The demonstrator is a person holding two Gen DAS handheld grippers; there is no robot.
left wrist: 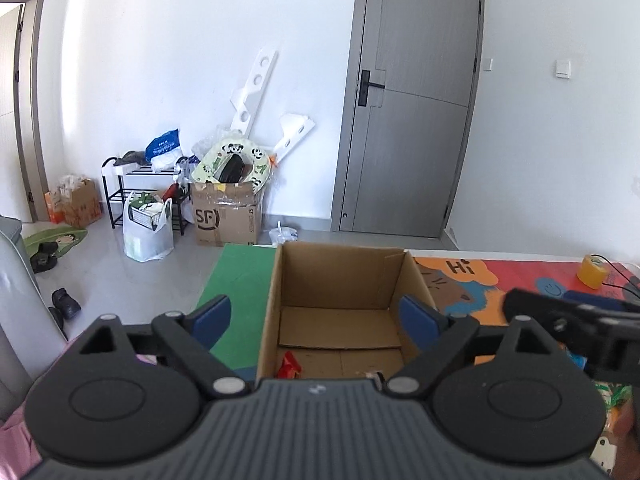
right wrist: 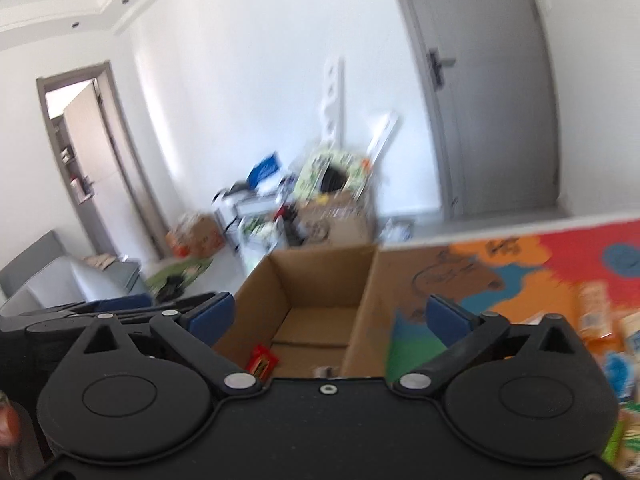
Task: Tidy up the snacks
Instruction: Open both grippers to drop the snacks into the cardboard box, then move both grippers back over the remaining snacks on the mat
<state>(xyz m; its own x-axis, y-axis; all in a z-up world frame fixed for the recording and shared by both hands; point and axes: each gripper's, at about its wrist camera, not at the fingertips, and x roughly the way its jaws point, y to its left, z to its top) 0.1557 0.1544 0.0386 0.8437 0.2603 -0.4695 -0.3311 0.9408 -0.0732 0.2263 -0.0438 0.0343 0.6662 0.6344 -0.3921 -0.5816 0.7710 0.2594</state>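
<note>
An open brown cardboard box (left wrist: 340,276) stands on a colourful play mat (left wrist: 532,276). A red snack packet (left wrist: 289,365) lies on the box floor near its front wall, and a small pale item (left wrist: 374,376) lies beside it. My left gripper (left wrist: 316,312) hovers open over the box's near edge with nothing between its blue pads. In the right wrist view, my right gripper (right wrist: 330,314) is also open and empty above the same box (right wrist: 320,276), with the red packet (right wrist: 262,362) below it. Several snack packets (right wrist: 596,312) lie blurred on the mat to the right.
A yellow tape roll (left wrist: 592,276) with a black cable sits at the mat's far right. Beyond the mat, on the floor, stand an SF carton (left wrist: 226,216), a shoe rack, bags and shoes. A grey door (left wrist: 412,120) is shut behind. A grey sofa edge (left wrist: 16,280) is at left.
</note>
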